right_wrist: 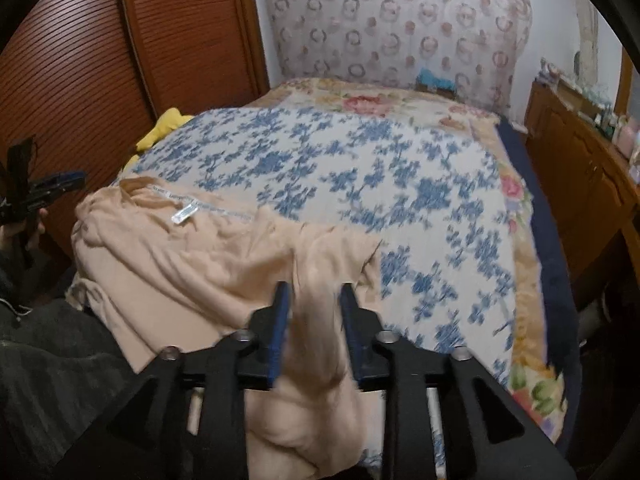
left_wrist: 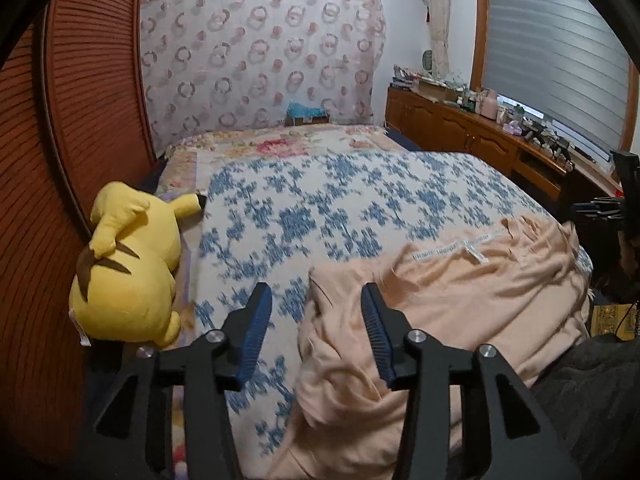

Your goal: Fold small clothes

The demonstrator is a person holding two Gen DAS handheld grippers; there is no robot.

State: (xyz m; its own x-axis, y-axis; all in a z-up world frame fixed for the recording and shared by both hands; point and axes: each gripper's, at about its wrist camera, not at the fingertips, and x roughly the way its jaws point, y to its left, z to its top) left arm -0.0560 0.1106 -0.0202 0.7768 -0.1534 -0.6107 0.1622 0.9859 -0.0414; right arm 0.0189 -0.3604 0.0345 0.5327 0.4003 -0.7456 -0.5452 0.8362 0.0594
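A peach-coloured garment (left_wrist: 460,304) lies crumpled on the near part of the bed, its white neck label (left_wrist: 474,254) facing up. My left gripper (left_wrist: 316,300) is open over the garment's left edge, one finger above the bedspread, one above the cloth. In the right wrist view the garment (right_wrist: 192,264) spreads left and a bunched fold of it runs between my right gripper's (right_wrist: 314,296) fingers. The jaws stand partly apart around that fold; whether they pinch it is unclear. The left gripper (right_wrist: 60,184) shows at the far left there.
The bed has a blue-and-white floral bedspread (left_wrist: 340,200) over a flowered quilt. A yellow plush toy (left_wrist: 132,264) lies at the bed's left edge by a slatted wooden door (left_wrist: 80,120). A wooden sideboard (left_wrist: 480,132) with clutter runs along the right.
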